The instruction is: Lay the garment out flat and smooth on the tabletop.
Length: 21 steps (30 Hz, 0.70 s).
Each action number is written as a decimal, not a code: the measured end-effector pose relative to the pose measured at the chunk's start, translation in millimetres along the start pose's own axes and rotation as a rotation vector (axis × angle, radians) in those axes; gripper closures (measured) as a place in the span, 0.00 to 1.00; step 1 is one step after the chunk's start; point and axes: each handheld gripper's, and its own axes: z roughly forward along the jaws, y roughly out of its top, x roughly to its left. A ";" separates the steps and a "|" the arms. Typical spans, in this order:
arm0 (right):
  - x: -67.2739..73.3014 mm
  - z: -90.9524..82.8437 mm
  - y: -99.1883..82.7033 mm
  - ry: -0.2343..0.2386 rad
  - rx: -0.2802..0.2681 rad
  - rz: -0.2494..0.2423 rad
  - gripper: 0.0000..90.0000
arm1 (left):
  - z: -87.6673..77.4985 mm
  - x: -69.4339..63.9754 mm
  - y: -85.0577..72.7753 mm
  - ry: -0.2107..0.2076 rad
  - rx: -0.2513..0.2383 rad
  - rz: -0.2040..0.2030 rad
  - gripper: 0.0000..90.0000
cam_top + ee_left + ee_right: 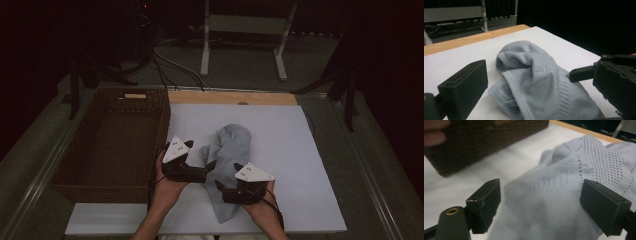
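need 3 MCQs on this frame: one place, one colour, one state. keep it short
1. Where is the wicker basket?
A. left of the white board
B. on the garment
C. right of the board

2. What colour is the knit garment?
A. red
B. light blue-grey
C. black

3. How do the right gripper jaws stand?
A. shut on the basket
B. open, garment between them
C. shut with nothing in them

Answers:
1 A: in the high view the basket sits along the white board left edge.
2 B: the pale blue-grey knit shows in all views.
3 B: the right gripper view shows the jaws wide apart over the fabric.
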 end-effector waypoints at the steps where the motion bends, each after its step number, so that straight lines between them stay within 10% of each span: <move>1: -0.8 1.8 -0.7 -0.010 0.015 -0.003 0.21 | 0.1 -0.1 -0.1 -0.001 0.001 0.000 0.02; 21: -23.4 -2.6 -6.3 -0.121 0.114 -0.003 0.98 | 1.2 -0.6 -1.4 -0.003 0.005 -0.002 0.02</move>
